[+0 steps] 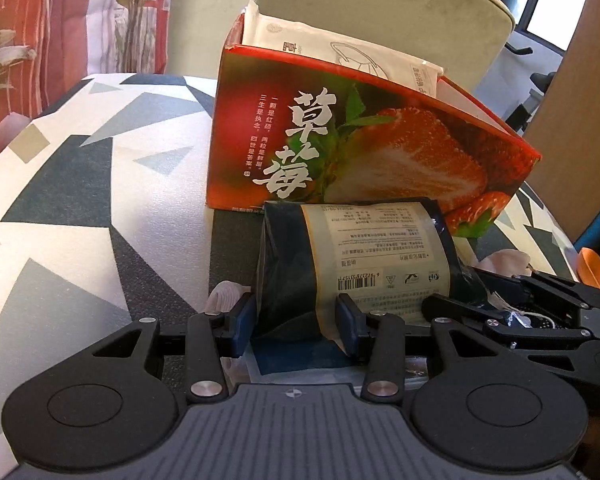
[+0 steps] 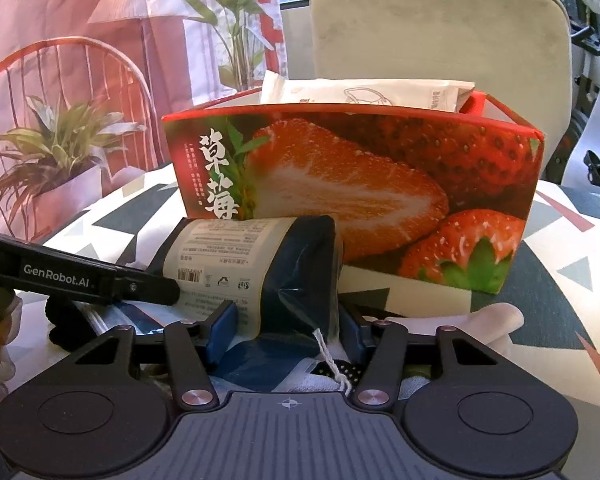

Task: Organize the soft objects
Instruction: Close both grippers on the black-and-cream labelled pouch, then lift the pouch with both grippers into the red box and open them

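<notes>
Dark navy plastic with a cream label wrapped round it, that's the soft pack [image 1: 352, 264] both grippers are on right now, and it sits on the counter [image 1: 100, 184] right in front of the strawberry box [image 1: 364, 140], nearly touching its front wall. The left gripper [image 1: 296, 320] has its blue pads squeezing the near end of the pack from either side, jaws partly closed and pinching the film, and the right gripper [image 2: 290, 326] does the same on its side, so I'd call it a two-handed grab. My guess on why: the pack is squishy and bulges in the middle, so one pinch would let it flop, and two keep it level for a lift over the box's rim. The box is glossy printed cardboard, open at the top, and a white crinkly pouch [image 2: 364, 92] already stands inside it, poking above the edge, so that looks like the drop spot. A thin white string [image 2: 332, 356] dangles near the right jaws, worth watching for a snag. Underneath there's a geometric grey, white and black cloth, matte and slightly pebbled.
</notes>
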The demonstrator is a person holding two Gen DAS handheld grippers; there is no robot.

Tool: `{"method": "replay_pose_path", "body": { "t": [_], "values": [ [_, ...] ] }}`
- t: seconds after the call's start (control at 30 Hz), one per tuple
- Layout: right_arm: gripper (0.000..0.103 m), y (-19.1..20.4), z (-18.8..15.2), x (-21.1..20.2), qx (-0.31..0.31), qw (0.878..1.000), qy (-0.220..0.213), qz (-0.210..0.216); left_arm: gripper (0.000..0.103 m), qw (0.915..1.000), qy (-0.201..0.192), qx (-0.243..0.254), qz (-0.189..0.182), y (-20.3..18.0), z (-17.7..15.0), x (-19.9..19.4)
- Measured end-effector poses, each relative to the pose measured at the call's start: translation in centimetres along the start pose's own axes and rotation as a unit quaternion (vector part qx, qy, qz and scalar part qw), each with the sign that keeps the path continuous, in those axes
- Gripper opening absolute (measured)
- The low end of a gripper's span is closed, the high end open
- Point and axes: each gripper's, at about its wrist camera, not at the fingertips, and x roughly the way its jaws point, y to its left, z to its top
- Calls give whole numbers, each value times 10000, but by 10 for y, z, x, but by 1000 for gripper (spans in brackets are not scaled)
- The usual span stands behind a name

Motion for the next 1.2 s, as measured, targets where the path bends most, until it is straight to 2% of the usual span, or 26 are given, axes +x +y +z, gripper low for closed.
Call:
{"method": "replay_pose_path", "body": {
  "t": [0.17,0.3,0.43,0.6,0.83,1.2],
  "values": [
    [48,2,8,-4,-249,9997,38,-58,48,9990,223,52,-385,10,16,3],
    [47,2,11,-6,-418,9991,76,-46,49,9988,282,19,-410,18,28,8],
    [47,2,13,-6,-544,9984,125,-16,49,9958,505,-300,-696,28,38,21],
    [45,4,16,-4,-677,9975,191,4,51,9949,607,-213,-774,20,40,29],
    [44,8,33,-19,-885,9959,119,129,48,9944,383,492,-853,1,46,4],
    [44,9,79,-48,-1361,9896,-291,363,48,9922,-402,598,-1020,-4,85,-58]
  ]
}}
